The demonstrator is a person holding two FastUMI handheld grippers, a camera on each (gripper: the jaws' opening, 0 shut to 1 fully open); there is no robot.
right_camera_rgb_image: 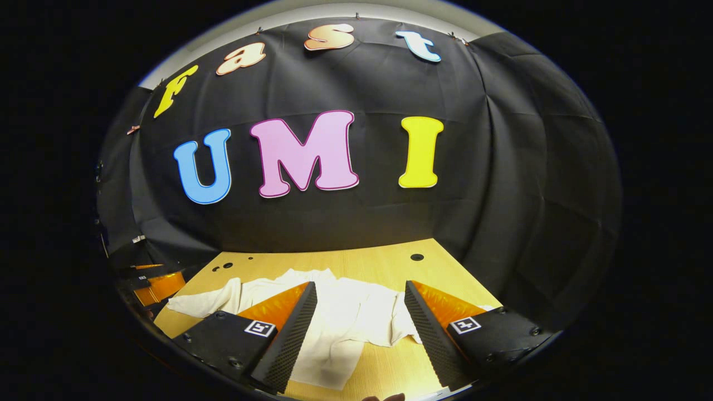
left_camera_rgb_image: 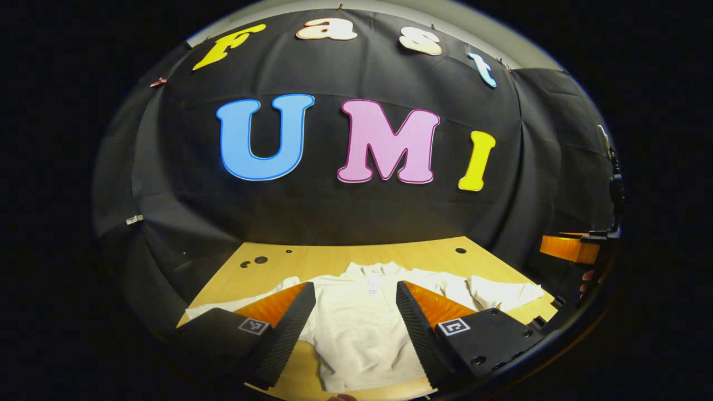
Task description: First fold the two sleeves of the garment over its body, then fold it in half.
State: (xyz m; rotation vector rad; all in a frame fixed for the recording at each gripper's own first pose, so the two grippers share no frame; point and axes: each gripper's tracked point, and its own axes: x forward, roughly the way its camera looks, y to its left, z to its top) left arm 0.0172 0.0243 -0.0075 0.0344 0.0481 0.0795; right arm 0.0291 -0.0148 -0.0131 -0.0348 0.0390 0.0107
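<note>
Left gripper view: left gripper (left_camera_rgb_image: 355,317) hangs above the wooden worktop (left_camera_rgb_image: 334,257), fingers (left_camera_rgb_image: 289,328) spread wide, nothing btwn them. White garment (left_camera_rgb_image: 362,328) lies flat on the worktop under it, collar toward the booth wall, both sleeves spread out to the sides, not yet folded over the body. Right gripper (left_camera_rgb_image: 574,248) shows at the far right edge w/ part of a hand; can't tell its opening there. Right gripper view: right gripper (right_camera_rgb_image: 361,320) also above the worktop (right_camera_rgb_image: 379,259), fingers (right_camera_rgb_image: 429,328) wide apart, empty; garment (right_camera_rgb_image: 340,317) below, one sleeve rumpled near the right finger. Left gripper (right_camera_rgb_image: 150,284) at far left.
</note>
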